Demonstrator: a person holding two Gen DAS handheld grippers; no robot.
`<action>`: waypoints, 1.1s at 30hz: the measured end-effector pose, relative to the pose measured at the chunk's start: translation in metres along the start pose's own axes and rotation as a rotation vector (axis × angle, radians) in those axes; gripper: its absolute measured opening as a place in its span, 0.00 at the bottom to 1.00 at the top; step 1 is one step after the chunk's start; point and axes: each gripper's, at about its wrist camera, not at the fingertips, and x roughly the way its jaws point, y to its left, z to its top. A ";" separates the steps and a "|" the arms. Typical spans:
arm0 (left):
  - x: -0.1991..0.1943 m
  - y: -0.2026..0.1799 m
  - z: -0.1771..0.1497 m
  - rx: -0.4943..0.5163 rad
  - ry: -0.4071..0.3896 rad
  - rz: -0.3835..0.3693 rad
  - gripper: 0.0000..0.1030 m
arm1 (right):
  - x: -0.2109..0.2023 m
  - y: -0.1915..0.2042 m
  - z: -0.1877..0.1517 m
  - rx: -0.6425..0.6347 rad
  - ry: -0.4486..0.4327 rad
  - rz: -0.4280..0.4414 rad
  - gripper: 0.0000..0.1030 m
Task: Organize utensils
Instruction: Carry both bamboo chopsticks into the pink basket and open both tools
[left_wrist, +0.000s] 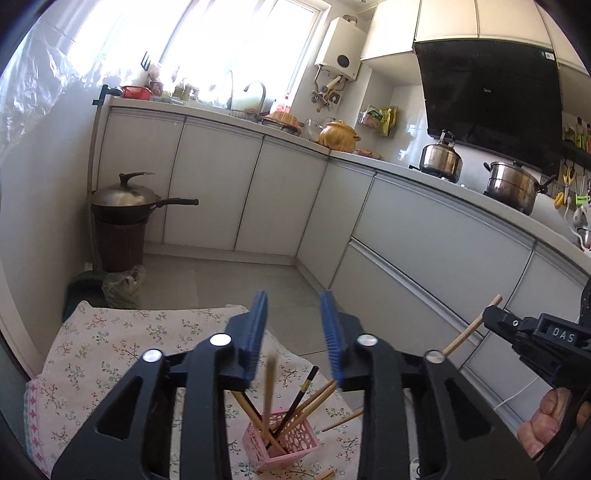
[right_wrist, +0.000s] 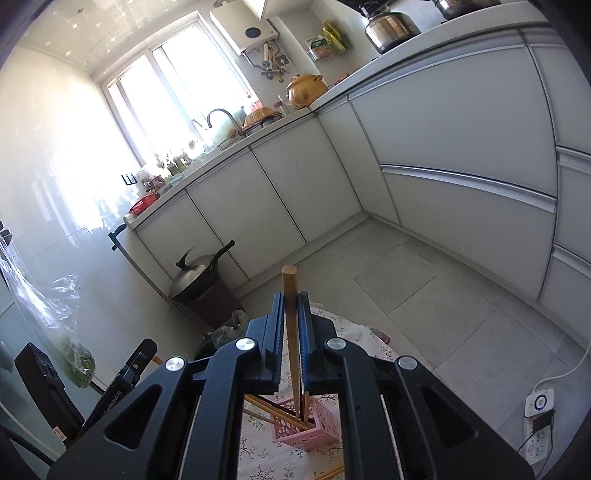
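Left wrist view — right tongs (left_wrist: 493, 309) marked "DAS", gripping chopstick (left_wrist: 469, 330)

Both wrist cameras look forward and slightly down from close above the pink basket (left_wrist: 280, 439) on the flowered cloth (left_wrist: 110, 350). Each faces past it toward the white cabinets (right_wrist: 258, 199) and window, which both views share

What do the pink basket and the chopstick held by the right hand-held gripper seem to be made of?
Pink basket: probably plastic, matte, judging by its even colour and moulded lattice holes. Chopstick in the right hand-held gripper: likely bamboo or wood, unpainted, with a tan, dull surface and faint grain.
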 end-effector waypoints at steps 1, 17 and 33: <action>-0.003 0.002 0.001 -0.008 -0.011 0.004 0.43 | 0.002 0.001 -0.001 -0.001 0.003 0.001 0.07; -0.039 0.025 0.020 -0.037 -0.087 0.077 0.49 | 0.033 0.022 -0.012 -0.040 0.039 -0.024 0.07; -0.034 0.023 0.014 -0.033 -0.055 0.065 0.51 | 0.065 0.027 -0.025 -0.069 0.093 0.011 0.20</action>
